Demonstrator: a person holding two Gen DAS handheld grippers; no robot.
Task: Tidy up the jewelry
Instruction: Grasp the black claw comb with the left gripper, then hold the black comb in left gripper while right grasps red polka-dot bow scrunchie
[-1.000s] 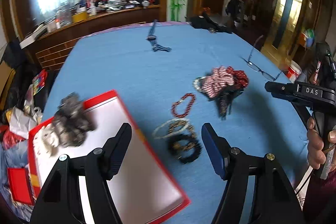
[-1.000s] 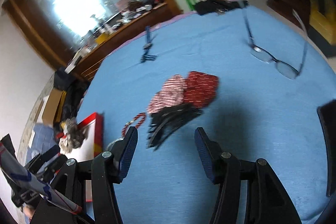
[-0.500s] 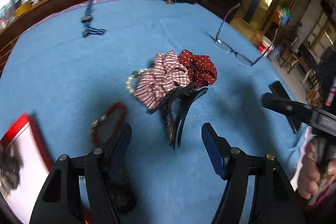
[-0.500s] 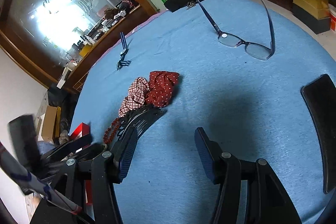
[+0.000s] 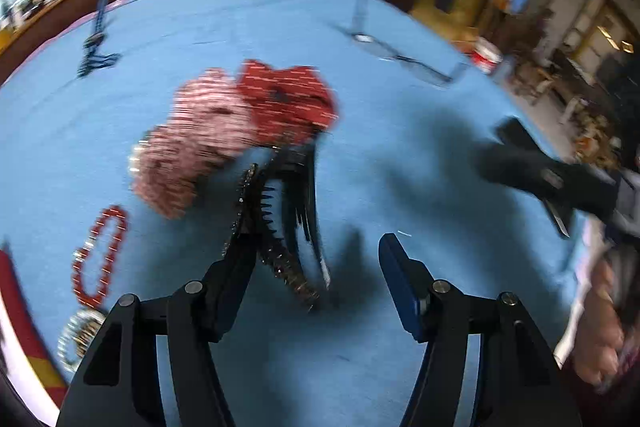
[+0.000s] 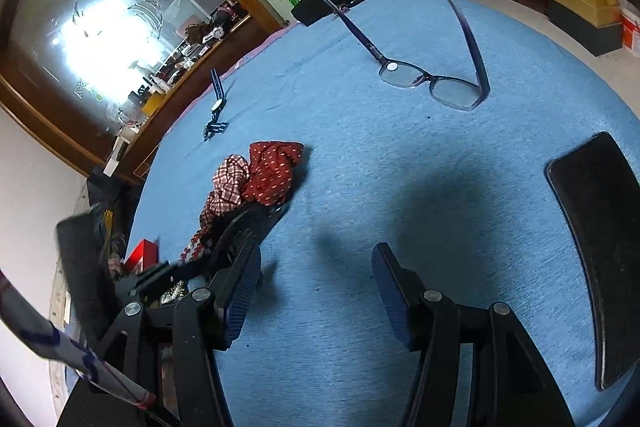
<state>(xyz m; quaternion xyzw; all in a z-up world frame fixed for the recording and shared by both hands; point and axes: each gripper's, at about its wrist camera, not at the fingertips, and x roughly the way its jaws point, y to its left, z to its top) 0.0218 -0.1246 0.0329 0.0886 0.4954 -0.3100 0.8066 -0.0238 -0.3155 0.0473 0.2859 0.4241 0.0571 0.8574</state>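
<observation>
On the blue cloth lie a pink checked scrunchie [image 5: 192, 143], a red dotted scrunchie [image 5: 288, 99] and black toothed hair clips [image 5: 292, 203]. My left gripper [image 5: 316, 259] hangs low over the clips. Its jaws are closing with the clips' near ends between them, and the pads are not pressing on them. A red bead bracelet [image 5: 100, 259] and a silvery bracelet [image 5: 78, 339] lie to the left, beside the red-rimmed tray [image 5: 16, 307]. My right gripper [image 6: 316, 263] stands open over bare cloth, right of the scrunchies [image 6: 272, 171]. The left wrist view is blurred.
Glasses [image 6: 432, 83] sit unfolded at the far right of the table. A black phone [image 6: 592, 235] lies near the right edge. A blue-strapped watch [image 6: 216, 99] lies at the back, with dark cloth beyond it. A hand [image 5: 600, 339] shows at the right.
My left gripper swung right from the tray and bracelets and dropped toward the scrunchies and hair clips; its jaws narrowed a little. My right gripper drifted slightly, bringing the glasses and phone more into view.
</observation>
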